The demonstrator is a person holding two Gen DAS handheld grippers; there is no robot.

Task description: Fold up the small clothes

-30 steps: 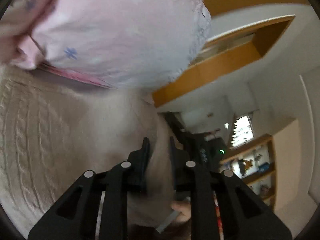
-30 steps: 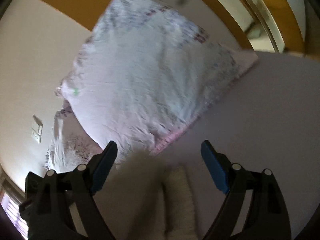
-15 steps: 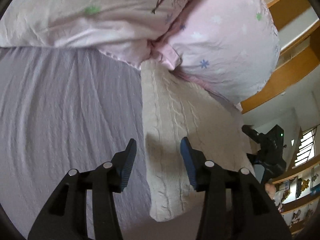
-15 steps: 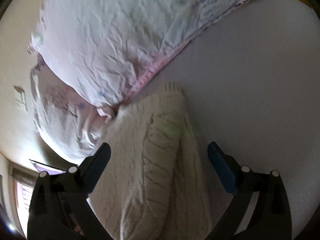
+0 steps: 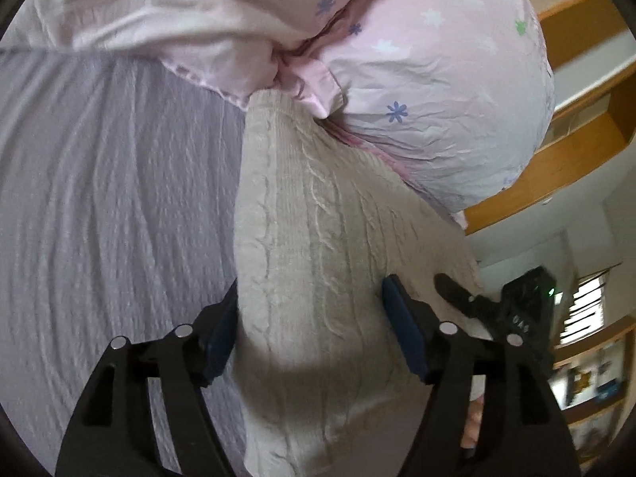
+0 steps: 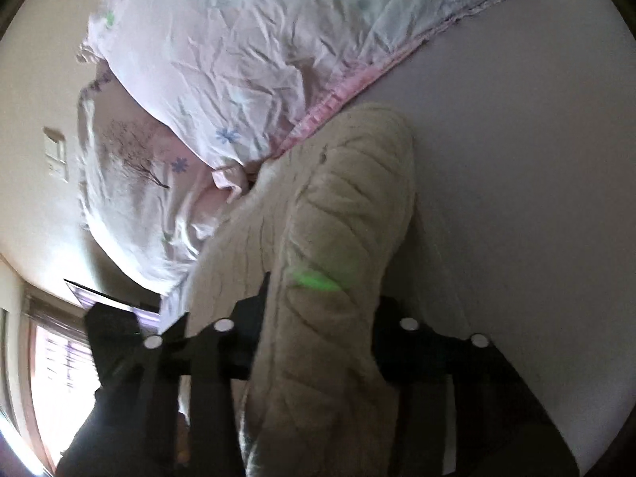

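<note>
A cream cable-knit sweater (image 5: 318,238) lies folded in a long strip on the grey bedsheet (image 5: 99,218), its far end against the pink pillows. My left gripper (image 5: 310,318) is open, its jaws astride the sweater's near part. In the right wrist view the sweater (image 6: 338,238) fills the middle, a folded ridge running between the jaws of my right gripper (image 6: 322,310). That gripper is open and straddles the ridge; its fingertips are partly hidden by the knit.
Pink flowered pillows (image 5: 437,79) lie at the head of the bed; they also show in the right wrist view (image 6: 238,59). A wooden headboard (image 5: 556,167) and shelves stand at the right. The right gripper's black body (image 5: 516,310) shows beyond the sweater's right edge.
My left gripper let go of the sweater, opened wide and now straddles it. My right gripper dropped down onto the sweater's folded ridge.
</note>
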